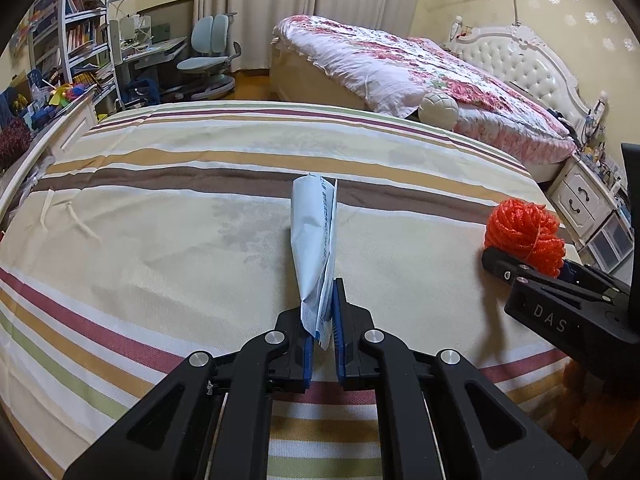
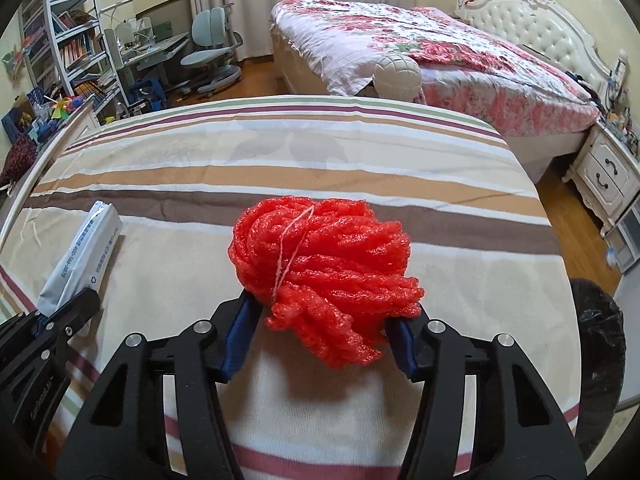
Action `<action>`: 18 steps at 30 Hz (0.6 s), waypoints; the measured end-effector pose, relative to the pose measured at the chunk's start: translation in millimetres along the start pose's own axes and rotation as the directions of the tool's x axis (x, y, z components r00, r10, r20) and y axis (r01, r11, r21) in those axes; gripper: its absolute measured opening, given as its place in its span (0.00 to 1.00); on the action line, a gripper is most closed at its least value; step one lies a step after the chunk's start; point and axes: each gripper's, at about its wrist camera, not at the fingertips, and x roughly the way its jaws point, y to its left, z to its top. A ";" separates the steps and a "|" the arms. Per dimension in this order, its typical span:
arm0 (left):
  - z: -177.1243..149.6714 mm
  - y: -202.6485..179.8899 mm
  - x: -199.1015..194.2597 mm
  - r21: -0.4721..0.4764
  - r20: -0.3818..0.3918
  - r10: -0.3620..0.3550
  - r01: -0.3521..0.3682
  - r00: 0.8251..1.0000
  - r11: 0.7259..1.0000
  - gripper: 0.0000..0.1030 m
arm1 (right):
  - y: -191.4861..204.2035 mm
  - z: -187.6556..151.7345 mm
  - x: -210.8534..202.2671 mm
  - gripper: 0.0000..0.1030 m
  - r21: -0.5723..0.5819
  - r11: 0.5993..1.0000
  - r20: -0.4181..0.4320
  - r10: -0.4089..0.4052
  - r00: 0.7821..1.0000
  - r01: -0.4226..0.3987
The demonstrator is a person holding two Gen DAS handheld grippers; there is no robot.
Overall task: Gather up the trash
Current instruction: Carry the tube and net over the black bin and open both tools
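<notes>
Two grippers: left gripper (image 1: 322,312) clamps wrapper (image 1: 314,240); right gripper (image 2: 320,340) squeezes mesh (image 2: 324,268).

wrapper (image 1: 314,248): white-blue crumpled plastic with printed text, lower end pinched, sticking up and forward over the striped bedspread (image 1: 168,216) | mesh bundle (image 2: 326,276): bright red-orange foam netting, wadded into a ball, loose thread across it, raised above the bedspread
</notes>
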 end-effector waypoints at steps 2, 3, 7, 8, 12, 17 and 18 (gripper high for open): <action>-0.8 -4.2 -6.7 0.013 0.018 -0.001 0.001 1.000 1.000 0.09 | -3.6 -6.6 -7.7 0.54 0.005 1.000 0.008 0.000 1.000 0.000; -1.2 -6.8 -10.3 0.022 0.028 -0.003 0.002 1.000 1.000 0.09 | -6.4 -10.0 -11.3 0.54 0.009 1.000 0.011 0.001 1.000 -0.002; -3.3 -17.2 -24.8 0.036 0.056 -0.035 0.033 0.998 0.999 0.09 | -20.9 -24.1 -26.4 0.54 0.033 0.999 0.023 -0.007 1.000 0.006; -3.9 -20.3 -27.6 0.038 0.059 -0.044 0.042 0.997 0.998 0.09 | -26.5 -28.9 -31.1 0.54 0.043 0.999 0.027 -0.010 1.000 0.009; -7.1 -35.4 -35.1 0.055 0.062 -0.082 0.078 0.995 0.995 0.09 | -45.3 -41.3 -45.8 0.54 0.075 0.997 0.041 -0.031 0.999 0.027; -10.8 -61.6 -39.1 0.092 0.060 -0.123 0.117 0.991 0.989 0.09 | -72.9 -54.5 -68.8 0.54 0.109 0.991 0.069 -0.085 0.994 0.077; -11.6 -67.1 -39.9 0.101 0.060 -0.131 0.125 0.990 0.987 0.09 | -79.4 -56.9 -73.3 0.54 0.120 0.989 0.073 -0.095 0.993 0.086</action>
